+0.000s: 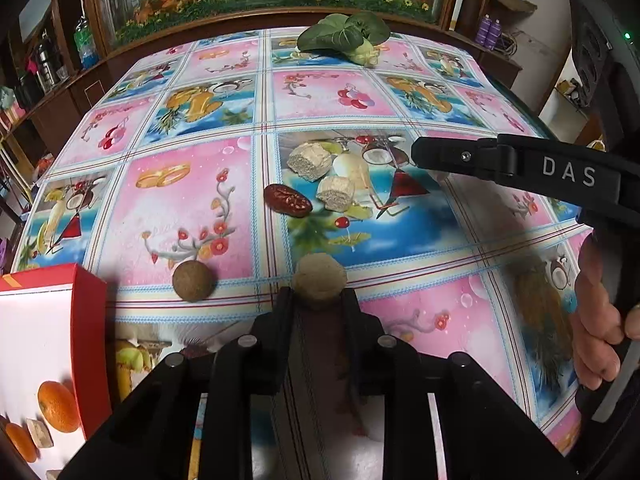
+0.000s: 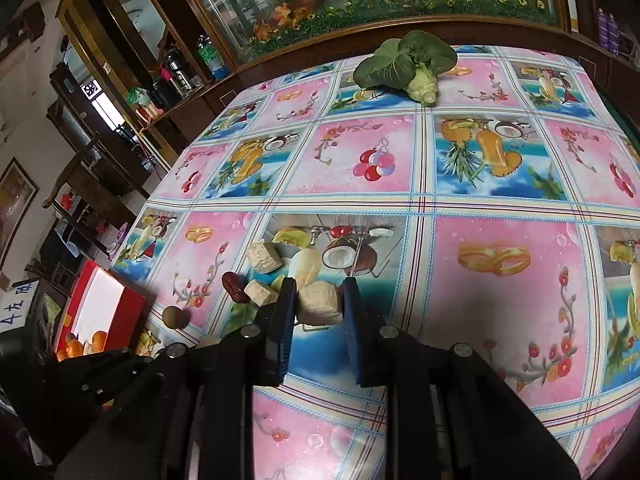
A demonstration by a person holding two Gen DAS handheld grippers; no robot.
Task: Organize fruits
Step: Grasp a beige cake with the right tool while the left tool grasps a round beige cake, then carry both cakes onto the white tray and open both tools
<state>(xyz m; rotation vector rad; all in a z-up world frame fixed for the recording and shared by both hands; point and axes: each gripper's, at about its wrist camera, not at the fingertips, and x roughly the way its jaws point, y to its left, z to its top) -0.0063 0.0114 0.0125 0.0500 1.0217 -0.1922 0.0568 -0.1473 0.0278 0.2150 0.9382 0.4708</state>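
My left gripper is shut on a brown round fruit near the table's front edge. A second brown round fruit lies just to its left. My right gripper is shut on a pale spongy chunk. Left of that chunk lie two more pale chunks and a red date. In the left wrist view the right gripper reaches in from the right, with a hand on its handle. An open red box at the left holds oranges and a pale chunk.
A green bok choy lies at the table's far edge. The table carries a pink and blue printed cloth. A dark wooden cabinet with a glass front stands behind it, and shelves with bottles stand at the left.
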